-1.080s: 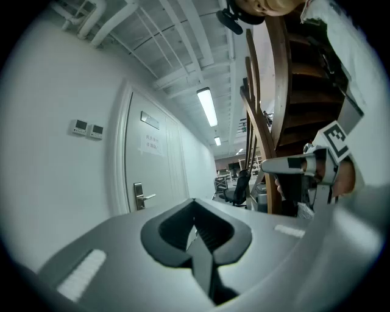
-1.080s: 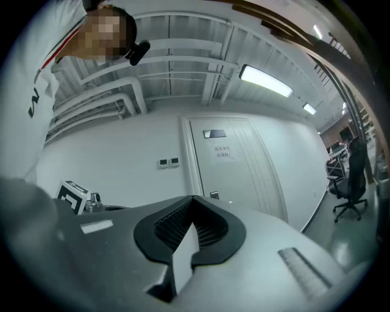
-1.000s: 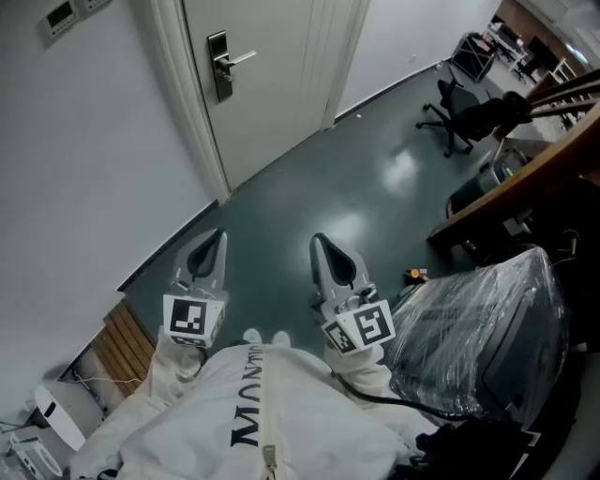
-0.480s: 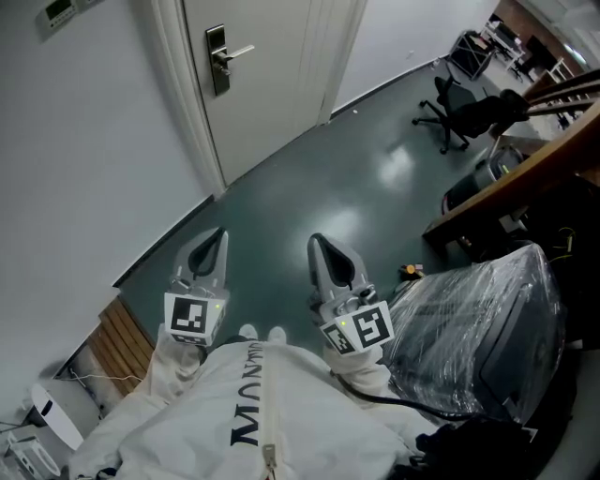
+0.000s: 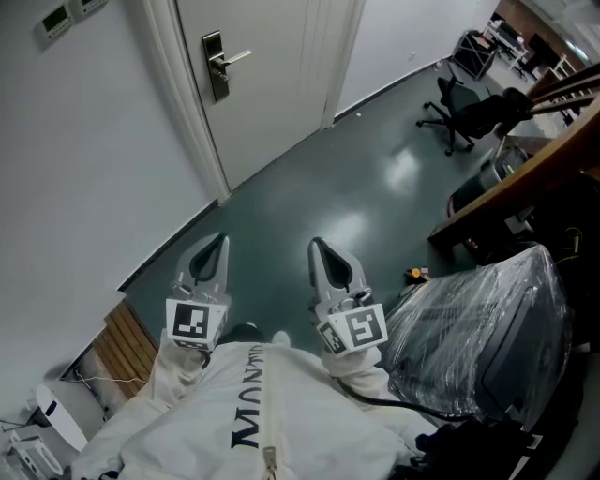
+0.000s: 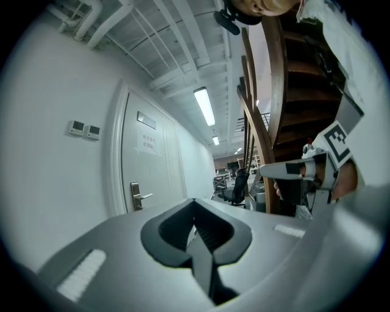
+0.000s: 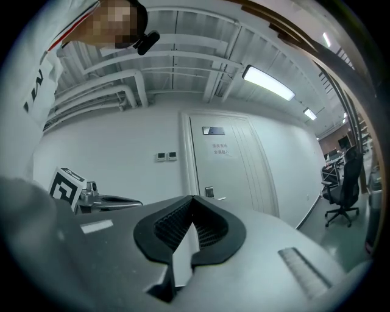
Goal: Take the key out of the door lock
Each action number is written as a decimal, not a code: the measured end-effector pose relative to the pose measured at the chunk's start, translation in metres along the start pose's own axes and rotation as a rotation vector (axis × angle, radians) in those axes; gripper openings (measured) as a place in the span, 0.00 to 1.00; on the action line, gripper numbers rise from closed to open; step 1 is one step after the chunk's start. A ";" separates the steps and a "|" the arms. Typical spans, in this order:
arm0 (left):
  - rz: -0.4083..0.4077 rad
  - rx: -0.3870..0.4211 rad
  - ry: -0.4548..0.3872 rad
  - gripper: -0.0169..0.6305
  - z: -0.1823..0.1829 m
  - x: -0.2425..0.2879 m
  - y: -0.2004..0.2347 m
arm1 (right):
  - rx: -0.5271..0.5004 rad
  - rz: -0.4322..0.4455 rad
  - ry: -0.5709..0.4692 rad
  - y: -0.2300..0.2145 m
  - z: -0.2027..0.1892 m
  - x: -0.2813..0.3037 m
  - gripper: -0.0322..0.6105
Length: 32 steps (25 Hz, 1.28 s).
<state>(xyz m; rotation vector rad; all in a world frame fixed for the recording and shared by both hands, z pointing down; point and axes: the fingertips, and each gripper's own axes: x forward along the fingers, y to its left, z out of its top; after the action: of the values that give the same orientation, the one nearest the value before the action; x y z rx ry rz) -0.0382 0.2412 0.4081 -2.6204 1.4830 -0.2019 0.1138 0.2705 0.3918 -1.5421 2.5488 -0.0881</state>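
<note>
Though both tools point toward the door, neither touches anything. The left gripper (image 5: 218, 240) has its jaws pressed together with nothing between them, and the right gripper (image 5: 318, 244) is closed the same way, also empty. They are held low in front of the person's white jacket (image 5: 262, 412), side by side and apart from each other, over the dark green floor (image 5: 356, 187).

Ahead, well apart from both grippers, stands the white door (image 5: 281, 84), closed in its frame. The lock (image 5: 216, 67) shows as a dark upright plate near the door's left edge, and a silver handle (image 5: 236, 57) sticks out level from it to the right. The key is too small to make out in any view, so whether it sits in the lock cannot be told.

Left of the door, two small panels (image 5: 58, 17) are mounted high on the grey wall (image 5: 84, 169). At the lower left a slatted wood piece (image 5: 127, 342) leans at the foot of that wall, with a white device (image 5: 56, 417) near it.

To the right, a plastic-wrapped bundle (image 5: 487, 328) sits just beside the right gripper, and a small orange thing (image 5: 414, 274) lies on the floor at its edge. Farther back are a wooden rail (image 5: 525, 178) and a black chair (image 5: 452, 111).
</note>
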 end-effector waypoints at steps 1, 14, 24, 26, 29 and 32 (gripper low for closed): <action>0.003 0.000 0.001 0.03 0.000 0.001 0.000 | 0.004 0.004 0.006 -0.001 -0.002 0.002 0.05; 0.016 -0.027 0.000 0.03 -0.020 0.054 0.047 | -0.027 0.018 0.088 -0.015 -0.024 0.072 0.05; -0.023 -0.041 -0.008 0.03 -0.023 0.124 0.109 | -0.027 -0.007 0.116 -0.033 -0.033 0.155 0.05; -0.029 -0.034 -0.006 0.03 -0.020 0.129 0.109 | -0.020 -0.009 0.114 -0.037 -0.032 0.158 0.05; -0.036 -0.032 -0.006 0.03 -0.021 0.139 0.119 | -0.011 -0.014 0.119 -0.040 -0.036 0.171 0.05; -0.050 -0.039 -0.002 0.03 -0.031 0.162 0.148 | -0.016 -0.019 0.123 -0.041 -0.044 0.208 0.05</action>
<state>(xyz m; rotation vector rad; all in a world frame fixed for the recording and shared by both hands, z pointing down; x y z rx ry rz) -0.0861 0.0253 0.4223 -2.6892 1.4364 -0.1770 0.0479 0.0663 0.4182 -1.6152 2.6340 -0.1712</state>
